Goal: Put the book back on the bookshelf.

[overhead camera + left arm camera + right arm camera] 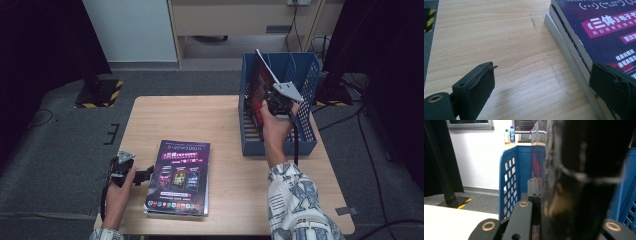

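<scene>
Right tongs (pixel 274 100) are clamping a dark-cover book (pixel 260 90), tilted, partly inside the blue file rack (pixel 280 140) at the surface's far right. Risk, imo: the book's lower corner is catching a divider w/ little slot room, or slipping from the thin grip. Left tongs (pixel 145 175) are sitting open beside the book stack (pixel 179 175), w/ bare surface (pixel 165 120) beyond.

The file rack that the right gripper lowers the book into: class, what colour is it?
Blue, with perforated walls; the file rack shows best in the high view.
</scene>
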A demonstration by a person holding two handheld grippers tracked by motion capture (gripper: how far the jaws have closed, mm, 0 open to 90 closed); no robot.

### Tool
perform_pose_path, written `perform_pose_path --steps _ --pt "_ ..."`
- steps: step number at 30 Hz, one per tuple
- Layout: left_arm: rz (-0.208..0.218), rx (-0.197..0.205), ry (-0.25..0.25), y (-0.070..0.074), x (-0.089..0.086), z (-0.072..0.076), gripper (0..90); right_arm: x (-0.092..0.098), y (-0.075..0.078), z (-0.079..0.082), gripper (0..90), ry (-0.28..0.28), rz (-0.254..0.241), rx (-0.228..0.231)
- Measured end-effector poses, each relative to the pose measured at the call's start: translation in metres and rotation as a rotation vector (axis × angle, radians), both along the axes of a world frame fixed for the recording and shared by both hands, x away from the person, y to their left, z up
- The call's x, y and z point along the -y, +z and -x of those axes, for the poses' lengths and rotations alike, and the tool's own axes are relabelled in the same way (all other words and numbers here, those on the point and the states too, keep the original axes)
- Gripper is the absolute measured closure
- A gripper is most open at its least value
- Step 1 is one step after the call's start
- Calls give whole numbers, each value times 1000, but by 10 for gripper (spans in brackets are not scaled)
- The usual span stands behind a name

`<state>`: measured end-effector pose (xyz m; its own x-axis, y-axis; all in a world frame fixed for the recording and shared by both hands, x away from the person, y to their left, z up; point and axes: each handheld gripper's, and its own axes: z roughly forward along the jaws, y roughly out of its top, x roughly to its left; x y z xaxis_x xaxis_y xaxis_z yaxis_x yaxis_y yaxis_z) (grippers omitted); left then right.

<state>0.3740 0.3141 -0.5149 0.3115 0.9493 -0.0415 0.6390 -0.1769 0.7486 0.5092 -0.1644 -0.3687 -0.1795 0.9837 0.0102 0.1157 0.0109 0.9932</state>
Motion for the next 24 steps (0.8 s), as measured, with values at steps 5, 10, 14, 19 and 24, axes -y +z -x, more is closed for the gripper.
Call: perform_pose_path --steps 5,10,14,19,24 --pt "-2 -1 -2 0 0 0 57 -2 -5 -1 867 -14 7 -2" --pt "1 0 -2 0 0 0 57 -8 -12 0 867 -11 6 -14" --pt "1 1 -3 0 0 0 58 -14 -17 1 866 -2 0 -15" --pt "3 1 -2 0 0 0 58 -24 -19 4 865 23 9 -19" --pt "7 3 -2 1 0 0 59 -34 -23 5 863 32 10 -14"
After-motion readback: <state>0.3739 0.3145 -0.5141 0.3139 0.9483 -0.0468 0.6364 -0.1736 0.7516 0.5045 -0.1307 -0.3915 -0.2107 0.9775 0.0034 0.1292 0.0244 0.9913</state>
